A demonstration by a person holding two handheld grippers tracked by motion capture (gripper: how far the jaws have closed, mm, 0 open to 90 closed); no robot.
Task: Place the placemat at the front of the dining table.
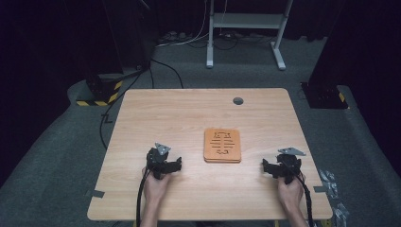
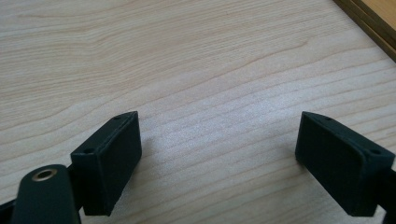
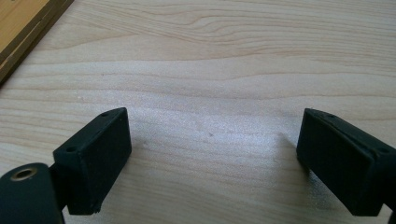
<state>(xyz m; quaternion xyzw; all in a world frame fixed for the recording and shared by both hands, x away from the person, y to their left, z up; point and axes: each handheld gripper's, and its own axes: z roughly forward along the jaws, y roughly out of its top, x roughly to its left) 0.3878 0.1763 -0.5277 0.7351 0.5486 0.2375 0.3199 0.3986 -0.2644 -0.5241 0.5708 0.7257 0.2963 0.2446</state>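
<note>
Grippers rest low over a pale wooden table, one in each of a person's hands, with nothing yet picked up. Both the left gripper and the right gripper have their black jaws spread wide over bare wood, nothing between them. Midway between the two tools lies an orange board with dark cut-out slots, flat and untouched, its edge showing at the corner of each gripper view. By all appearances the work has not begun; reaching and gripping the board remain.
</note>
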